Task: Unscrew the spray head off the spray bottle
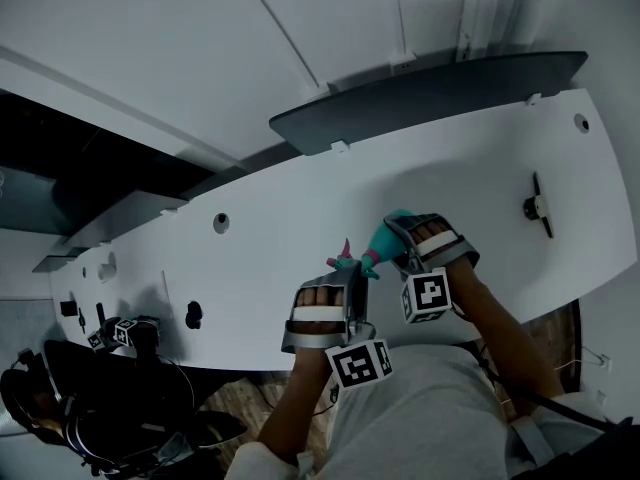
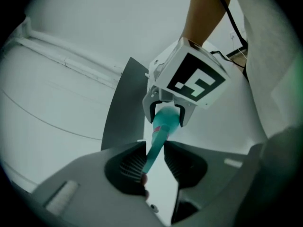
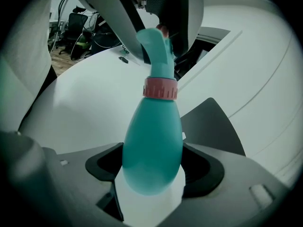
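bottle [image 3: 152, 145] in right tongs [image 3: 152, 168], head [image 2: 154, 148] between left tongs [image 2: 154, 167]

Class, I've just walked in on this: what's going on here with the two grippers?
A person works with a handheld gripper in each hand over a white table. The right gripper is clamped on the belly of a teal spray bottle. The left gripper has its jaws around the spray head, which lies against one pad with a gap at the other, so not clamped yet. The pink collar sits on the bottle's neck; the head is still on.
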